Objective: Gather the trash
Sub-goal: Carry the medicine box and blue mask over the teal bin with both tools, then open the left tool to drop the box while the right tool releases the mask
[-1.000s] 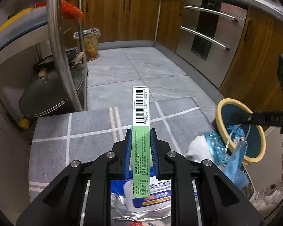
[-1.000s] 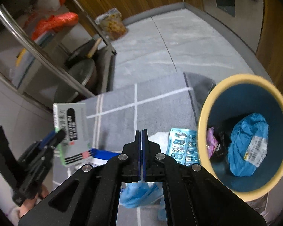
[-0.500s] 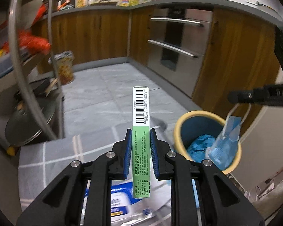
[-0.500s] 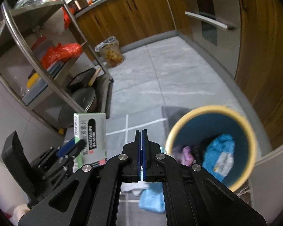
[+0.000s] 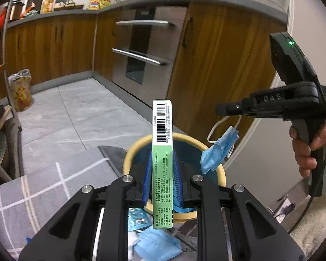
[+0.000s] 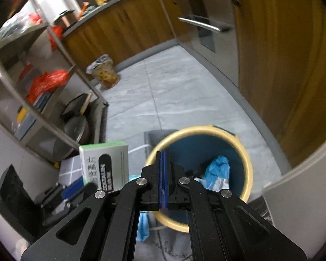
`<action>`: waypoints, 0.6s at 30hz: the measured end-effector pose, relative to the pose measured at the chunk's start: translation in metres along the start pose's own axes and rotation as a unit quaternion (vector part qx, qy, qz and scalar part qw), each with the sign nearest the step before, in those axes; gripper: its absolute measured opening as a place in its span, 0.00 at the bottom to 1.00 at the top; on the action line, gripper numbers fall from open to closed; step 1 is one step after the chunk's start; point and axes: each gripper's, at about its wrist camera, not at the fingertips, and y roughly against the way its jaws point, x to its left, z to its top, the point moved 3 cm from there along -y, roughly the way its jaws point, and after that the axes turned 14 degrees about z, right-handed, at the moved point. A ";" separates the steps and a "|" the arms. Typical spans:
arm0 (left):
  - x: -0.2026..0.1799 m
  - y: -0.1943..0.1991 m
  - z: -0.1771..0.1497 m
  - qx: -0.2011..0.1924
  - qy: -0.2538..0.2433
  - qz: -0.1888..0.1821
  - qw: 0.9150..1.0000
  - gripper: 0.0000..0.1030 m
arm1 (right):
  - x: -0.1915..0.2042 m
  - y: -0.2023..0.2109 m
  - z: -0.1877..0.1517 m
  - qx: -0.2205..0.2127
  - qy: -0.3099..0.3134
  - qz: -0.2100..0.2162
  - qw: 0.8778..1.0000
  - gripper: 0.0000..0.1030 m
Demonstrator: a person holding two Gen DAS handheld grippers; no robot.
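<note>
Green box [image 5: 162,165], pinched between the blue pads of the left gripper [image 5: 162,174], has come from over the grey mat [image 5: 54,187] to a place in front of the bin [image 5: 219,174]; one second ago the bin stood far to the right. The right gripper [image 5: 222,109] has lifted the blue mask [image 5: 219,152] from the mat; its jaws are pressed together on the white ear loop, and the mask hangs above the bin's yellow rim. Inside the bin lies a blue bag [image 6: 217,171]. On the mat's near edge another mask [image 5: 156,245] and a blister pack [image 5: 139,217] remain. The box shows a barcode and "HC20140022"; the right gripper's side reads "DAS".
</note>
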 end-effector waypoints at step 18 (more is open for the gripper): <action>-0.045 -0.070 -0.028 0.034 -0.062 0.025 0.997 0.18 | -0.047 -0.049 -0.011 0.042 -0.030 -0.029 0.998 0.02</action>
